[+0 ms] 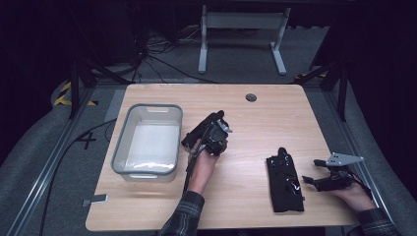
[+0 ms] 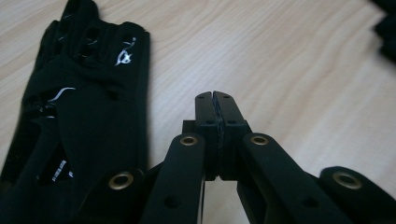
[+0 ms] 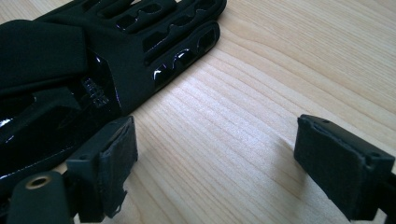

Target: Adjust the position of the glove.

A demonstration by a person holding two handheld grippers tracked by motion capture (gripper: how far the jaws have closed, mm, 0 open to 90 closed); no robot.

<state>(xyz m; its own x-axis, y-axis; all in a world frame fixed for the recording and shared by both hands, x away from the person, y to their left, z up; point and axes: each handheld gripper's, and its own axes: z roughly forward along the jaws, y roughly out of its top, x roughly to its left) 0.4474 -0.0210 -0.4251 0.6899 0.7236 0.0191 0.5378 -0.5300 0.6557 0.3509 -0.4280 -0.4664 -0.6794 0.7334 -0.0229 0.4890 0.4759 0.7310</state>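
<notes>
A black glove with cut-out holes and glossy patches lies flat on the wooden table, at the front right. My left gripper is held above the table's middle, between the bin and the glove. In the left gripper view its jaws are pressed together with nothing between them, and the glove lies to their left. My right gripper rests just right of the glove. Its jaws stand wide open over bare wood, and the glove lies beside the left pad.
A grey-rimmed translucent bin stands on the table's left part. A round cable hole sits near the far edge. A small grey piece lies at the front left corner. Cables and a white table frame are on the floor beyond.
</notes>
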